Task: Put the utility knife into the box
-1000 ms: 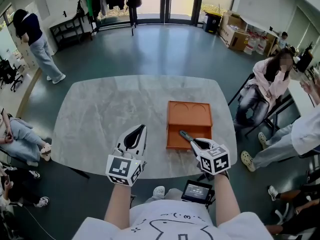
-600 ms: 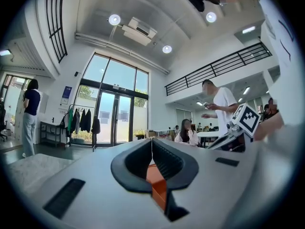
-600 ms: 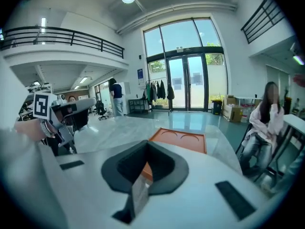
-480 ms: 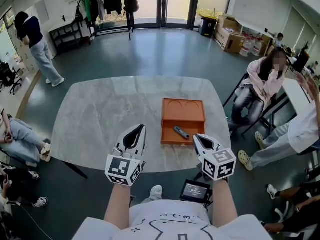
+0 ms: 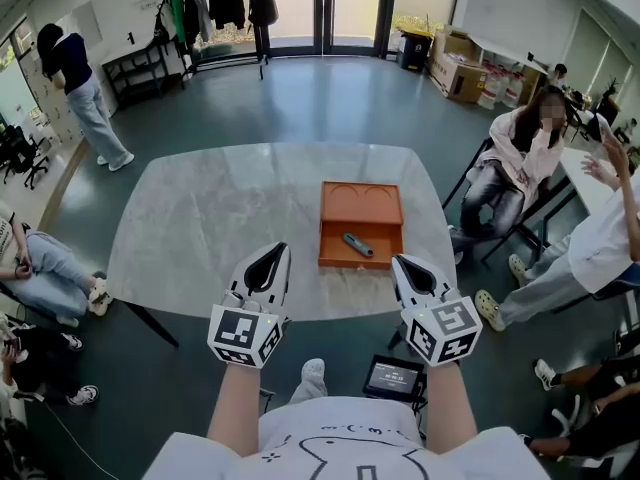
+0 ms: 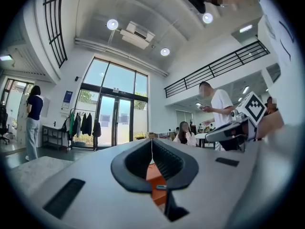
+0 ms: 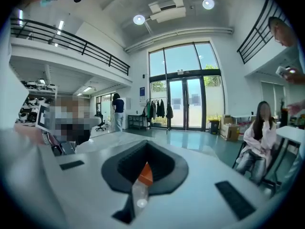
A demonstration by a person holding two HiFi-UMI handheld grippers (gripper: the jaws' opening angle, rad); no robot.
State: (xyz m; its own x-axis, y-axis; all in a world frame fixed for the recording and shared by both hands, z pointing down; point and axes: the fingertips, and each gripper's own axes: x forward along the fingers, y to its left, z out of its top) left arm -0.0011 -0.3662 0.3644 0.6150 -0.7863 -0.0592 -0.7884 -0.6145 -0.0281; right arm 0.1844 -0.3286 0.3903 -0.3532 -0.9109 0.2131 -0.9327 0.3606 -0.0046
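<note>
The orange box [image 5: 360, 206] lies open on the marble table [image 5: 200, 228], right of centre. The grey utility knife [image 5: 357, 244] rests inside it, in the near part, slanted. Nothing touches the knife. My right gripper [image 5: 402, 264] hovers at the table's near edge, just right of the box's near corner, shut and empty. My left gripper [image 5: 277, 252] hangs left of the box, also shut and empty. In the left gripper view, a sliver of the box [image 6: 153, 171] shows through the gap behind the left gripper's [image 6: 151, 140] meeting tips. The right gripper view shows the right gripper [image 7: 146, 143] the same way.
A person [image 5: 525, 143] sits on a chair close to the table's right side, and another stands at the right edge [image 5: 600, 238]. One more sits at the far left [image 5: 40, 263]. A small screen [image 5: 394, 377] hangs below the table's near edge.
The right gripper was at the box with the knife at its tips; the knife now lies in the box, and the gripper has pulled back and risen. The left gripper drifted slightly back.
</note>
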